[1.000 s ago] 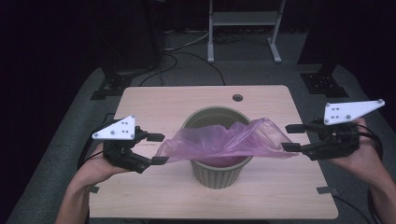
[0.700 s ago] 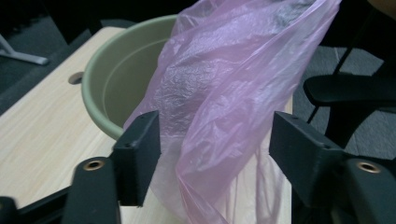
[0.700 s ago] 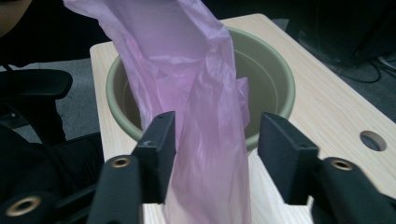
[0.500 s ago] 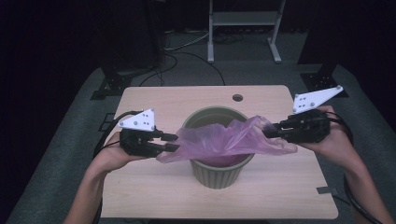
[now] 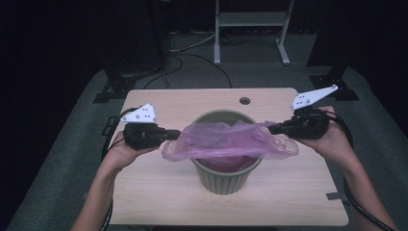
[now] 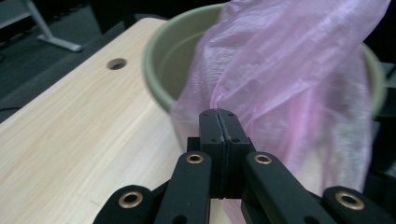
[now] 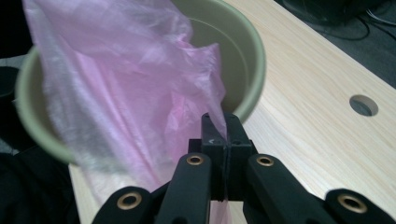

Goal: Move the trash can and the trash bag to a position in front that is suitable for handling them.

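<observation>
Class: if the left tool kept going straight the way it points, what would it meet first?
Likely the thin pink plastic bag it grips, then the olive-green round bin; depth is unclear.

High view overhead, facing forward; gripper views close, sharing bin (image 5: 226, 168).

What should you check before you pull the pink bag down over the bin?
1. Left gripper shut on the bag: ok.
2. Right gripper shut on the bag's other edge: ok.
3. Bag stretched across the bin: ok.
4. Bag's bottom hanging inside the bin: ok.
5. Bag mouth open wide enough to go around the rim: cannot tell.
6. Bin upright on the table: ok.
</observation>
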